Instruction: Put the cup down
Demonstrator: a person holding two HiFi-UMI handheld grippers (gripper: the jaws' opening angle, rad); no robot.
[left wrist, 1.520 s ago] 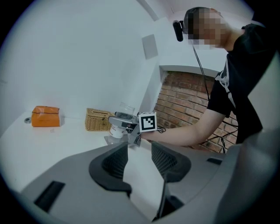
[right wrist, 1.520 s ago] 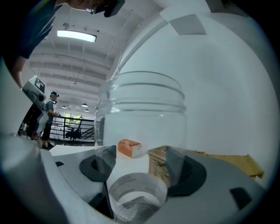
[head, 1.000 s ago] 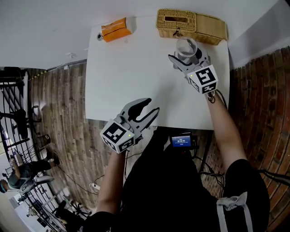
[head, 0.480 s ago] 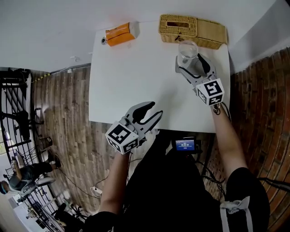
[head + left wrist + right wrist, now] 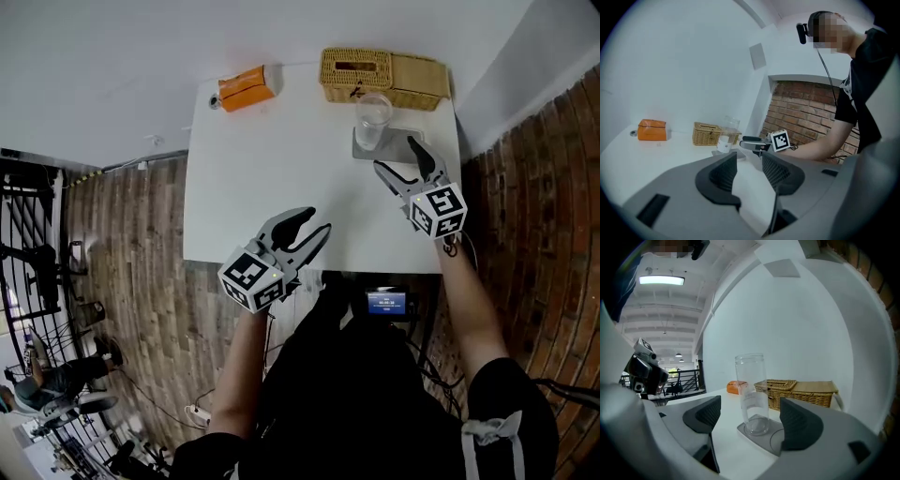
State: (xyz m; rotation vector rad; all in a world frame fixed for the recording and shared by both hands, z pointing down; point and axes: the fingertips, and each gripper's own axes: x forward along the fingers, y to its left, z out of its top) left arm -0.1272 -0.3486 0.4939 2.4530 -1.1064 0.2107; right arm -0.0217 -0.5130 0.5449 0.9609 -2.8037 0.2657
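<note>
Left gripper (image 5: 307, 223): jaws apart, nothing between them, over the white table's (image 5: 272, 169) near edge. Glass cup (image 5: 372, 120) stands upright on a grey coaster (image 5: 401, 144), just ahead of the right gripper (image 5: 398, 157). That gripper's jaws are wide and clear of the cup.

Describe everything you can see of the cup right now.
The cup is a tall, clear tumbler with a pale label on its side, seemingly empty. It stands upright on a grey mat beside the wicker basket, touching only the mat. The open right claw is clear of it.
</note>
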